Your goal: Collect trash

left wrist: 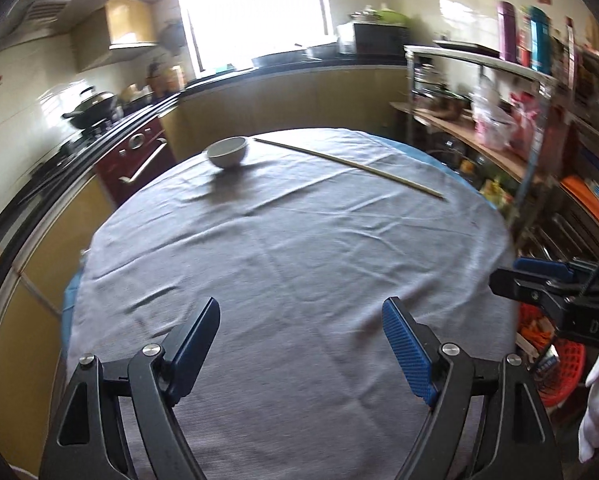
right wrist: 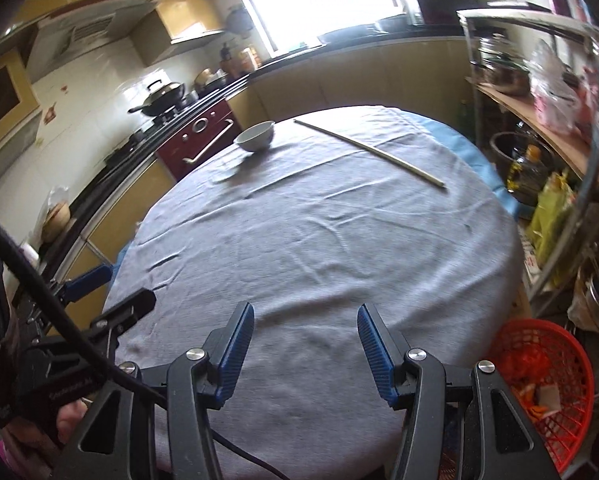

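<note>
**Both grippers empty over the table, trash in the red basket**

Hidden/unclear: both views are motion-blurred. The basket contents are only orange and pale scraps, type can't be told. Shelf clutter at 3 o'clock is smeared.

L gripper (left wrist: 301, 338): jaws apart, fairly wide, nothing between them, only grey tablecloth (left wrist: 283, 248) beneath. No contact w/ anything. R gripper (right wrist: 306, 342): jaws apart at a moderate gap, also empty, above the cloth's near edge.

Outward: red basket (right wrist: 571, 364) sits off the table edge at approx 4 o'clock in the right wrist view, beside the R gripper, lower than the tabletop. A long thin stick (right wrist: 369, 150) lies flat on the cloth at approx 1 o'clock; long axis runs diagonally, far-left end near the bowl, near-right end toward the table's right edge. White bowl (right wrist: 256, 135) stands upright at approx 11 o'clock, near the far edge, apart from the stick.
</note>
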`<state>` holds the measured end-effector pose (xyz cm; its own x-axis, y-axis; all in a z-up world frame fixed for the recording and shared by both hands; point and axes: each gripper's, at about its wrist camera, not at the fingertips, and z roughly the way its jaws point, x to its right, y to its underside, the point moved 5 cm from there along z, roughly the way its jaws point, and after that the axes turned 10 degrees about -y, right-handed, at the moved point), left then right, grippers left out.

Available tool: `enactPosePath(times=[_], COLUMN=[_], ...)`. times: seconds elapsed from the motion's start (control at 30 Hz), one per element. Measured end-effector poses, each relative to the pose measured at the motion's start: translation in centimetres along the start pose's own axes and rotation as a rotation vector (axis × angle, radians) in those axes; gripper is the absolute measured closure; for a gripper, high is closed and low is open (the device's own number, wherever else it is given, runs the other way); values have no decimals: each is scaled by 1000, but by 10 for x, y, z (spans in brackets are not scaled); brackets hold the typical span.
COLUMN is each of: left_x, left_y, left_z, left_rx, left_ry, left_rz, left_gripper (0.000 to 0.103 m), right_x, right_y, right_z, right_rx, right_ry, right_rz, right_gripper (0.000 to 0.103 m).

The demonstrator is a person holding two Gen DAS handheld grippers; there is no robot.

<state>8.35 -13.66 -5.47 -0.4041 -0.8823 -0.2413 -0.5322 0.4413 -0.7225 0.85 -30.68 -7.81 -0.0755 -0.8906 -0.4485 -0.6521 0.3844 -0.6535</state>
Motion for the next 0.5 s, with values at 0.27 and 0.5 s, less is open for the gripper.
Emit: enactPosePath(times=[0.27, 0.5], left_x=[-46, -76], left_y=[5, 13], left_z=[12, 17], left_rx=[-15, -29], left_ry=[-69, -112], left_rz=[-79, -132], left_gripper=[19, 19], right_x=[-41, -70], right_y=[-6, -10], right_z=[25, 41], right_rx=[-22, -10], right_ry=[-21, -50], right_rz=[-77, -127], right_gripper=[45, 45])
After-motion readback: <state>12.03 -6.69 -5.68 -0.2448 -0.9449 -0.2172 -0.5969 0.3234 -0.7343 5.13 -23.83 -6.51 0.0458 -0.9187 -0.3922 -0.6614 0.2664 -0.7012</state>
